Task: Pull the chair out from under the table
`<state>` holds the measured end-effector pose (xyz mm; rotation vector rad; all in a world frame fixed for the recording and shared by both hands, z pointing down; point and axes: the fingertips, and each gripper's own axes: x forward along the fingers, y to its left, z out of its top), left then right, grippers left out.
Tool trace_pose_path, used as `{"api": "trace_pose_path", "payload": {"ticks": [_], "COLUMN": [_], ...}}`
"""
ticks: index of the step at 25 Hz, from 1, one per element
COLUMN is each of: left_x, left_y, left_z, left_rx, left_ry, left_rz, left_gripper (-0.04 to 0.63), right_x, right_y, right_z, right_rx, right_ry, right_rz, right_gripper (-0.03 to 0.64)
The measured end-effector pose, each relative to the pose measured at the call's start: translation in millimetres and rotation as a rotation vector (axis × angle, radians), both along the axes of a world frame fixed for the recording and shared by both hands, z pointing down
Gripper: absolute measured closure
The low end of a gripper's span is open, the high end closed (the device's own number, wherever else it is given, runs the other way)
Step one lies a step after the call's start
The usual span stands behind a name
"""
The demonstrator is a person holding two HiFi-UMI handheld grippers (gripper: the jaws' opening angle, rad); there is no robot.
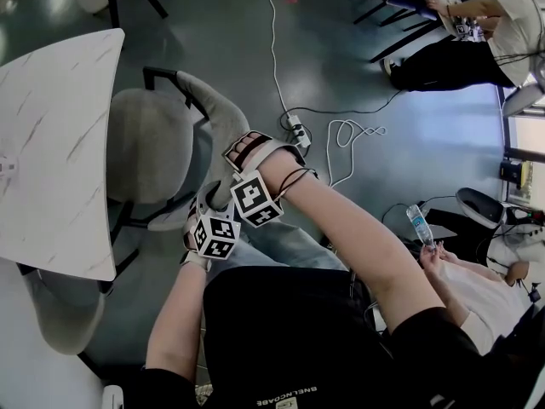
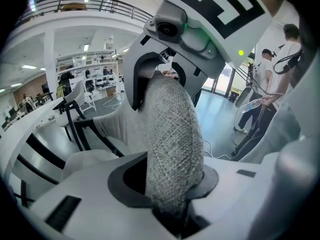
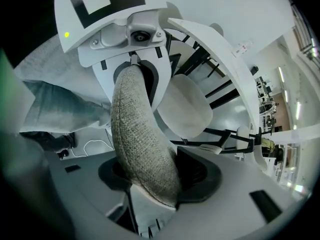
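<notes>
Head view shows us the worktop (image 1: 51,143) with the chair (image 1: 149,147) tucked partly under its edge. We judge it heavy, its padded back soft; grip the top rim. Our left hand-held gripper (image 2: 167,181) clamps that rim; the right hand-held gripper (image 3: 150,179) straddles it, jaws apart.

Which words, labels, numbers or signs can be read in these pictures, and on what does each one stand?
"BNELCARE", roughly, upside down and small: white print on the person's black shirt.
No words, only square patterns: the left gripper's cube and the right gripper's cube.
Too small to read: the label of the water bottle; a small sticker on the white table.
</notes>
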<state>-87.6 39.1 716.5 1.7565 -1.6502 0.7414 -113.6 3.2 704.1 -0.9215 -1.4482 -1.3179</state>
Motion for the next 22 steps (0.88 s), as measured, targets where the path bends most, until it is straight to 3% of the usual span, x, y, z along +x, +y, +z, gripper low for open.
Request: {"api": "trace_pose_path", "payload": {"ticks": [13, 22], "left_x": [55.7, 107.3], "left_y": [-26.2, -45.1], "left_z": [-2.5, -1.8], "left_rx": [-0.003, -0.014], "left_ry": [0.025, 0.022], "left_rz": [0.107, 0.251], "left_gripper": [0.479, 0.479], "right_x": [58.2, 113.5], "right_y": [-29.7, -52.4], "right_z": [-2.3, -2.4], "right_rx": [0.008, 0.012], "right_ry": [0.016, 0.019], "right_rz": [0.119, 0.243], "right_gripper": [0.391, 0.390]}}
